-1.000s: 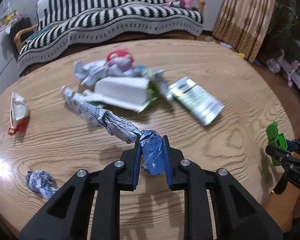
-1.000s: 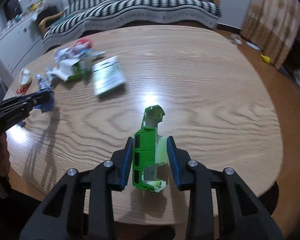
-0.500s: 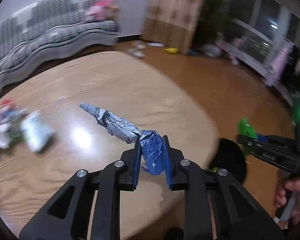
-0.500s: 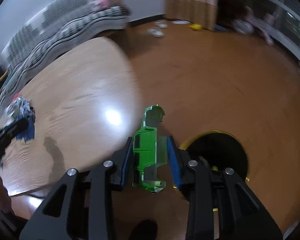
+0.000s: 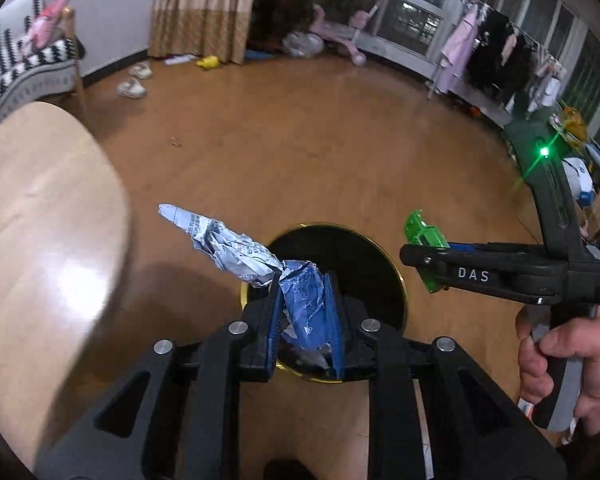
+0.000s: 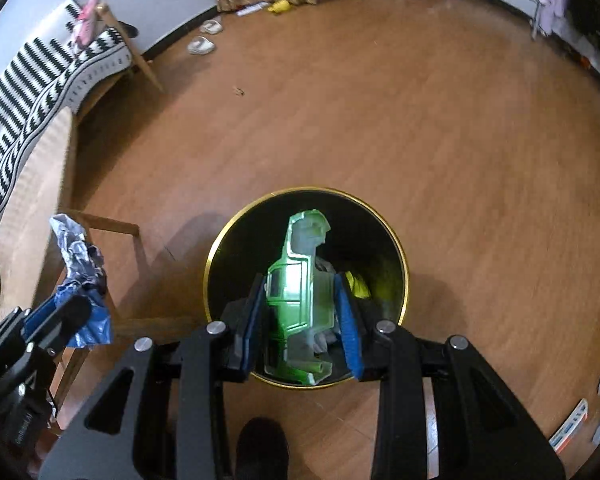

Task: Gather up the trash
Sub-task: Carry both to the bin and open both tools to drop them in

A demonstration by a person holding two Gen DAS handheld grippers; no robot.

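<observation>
The brown wooden floor fills most of both views. A round black bin with a gold rim stands on it at lower center. Two pale shoes lie at the upper left. A light wooden table stands at the left edge.
</observation>
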